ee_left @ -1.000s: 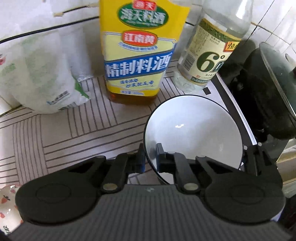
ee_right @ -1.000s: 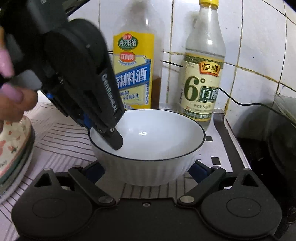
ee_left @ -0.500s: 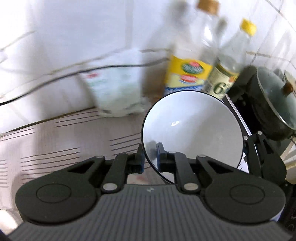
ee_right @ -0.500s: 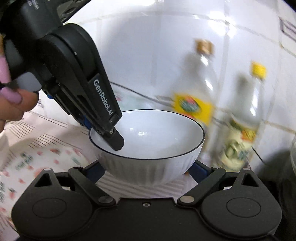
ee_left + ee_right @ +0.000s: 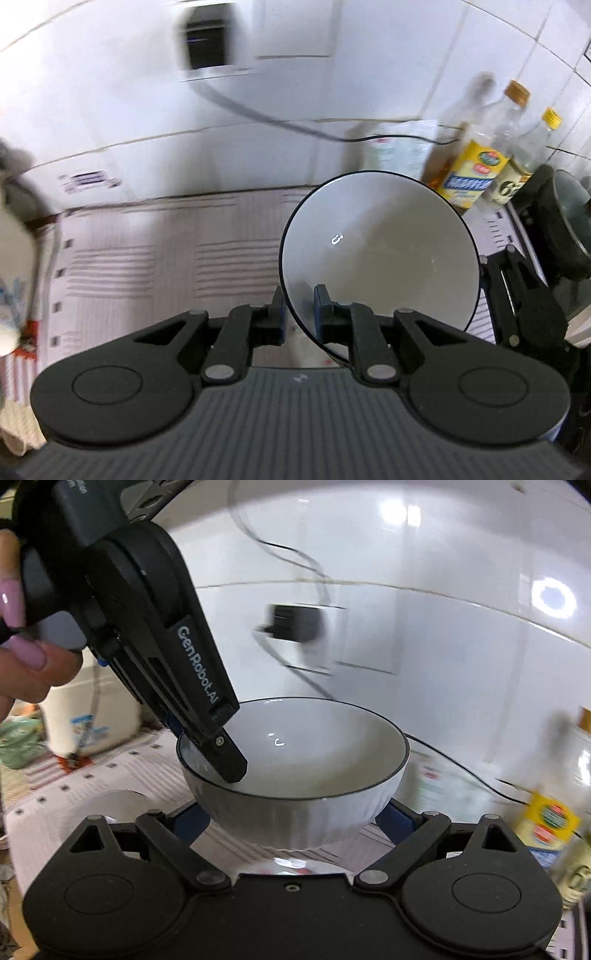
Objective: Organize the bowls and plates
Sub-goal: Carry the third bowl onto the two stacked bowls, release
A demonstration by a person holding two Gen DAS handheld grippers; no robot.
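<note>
Left wrist view: one white ceramic bowl with a thin black rim (image 5: 380,251), ribbed on the outer wall, raised clear of the counter. The left gripper (image 5: 299,314) is clamped on the bowl's near-left rim, one blue-padded finger outside the wall and one inside. The right gripper (image 5: 295,819) appears in the right wrist view under and around the same bowl (image 5: 295,775); its blue-padded fingers (image 5: 397,821) stand wide, one at either side of the lower wall, and whether they press the wall or merely flank it cannot be told. In that view the left gripper's black body (image 5: 155,635), lettered "GenRobot.AI", comes down from the upper left to the rim, held by a hand with pink-painted nails (image 5: 26,657).

Below the bowl: a counter covering, white with grey line pattern (image 5: 129,266). Directly beneath, at the near edge of the right wrist view, part of a round white dish (image 5: 291,867), mostly hidden.

Behind: white tiled wall (image 5: 110,110) with a black cable (image 5: 280,122) and a blurred socket block (image 5: 207,48).

Far right of the left wrist view: a clear bottle with yellow label (image 5: 476,173), a clear bottle with yellow cap and green "6" label (image 5: 517,173), a dark pot with lid (image 5: 569,229).
</note>
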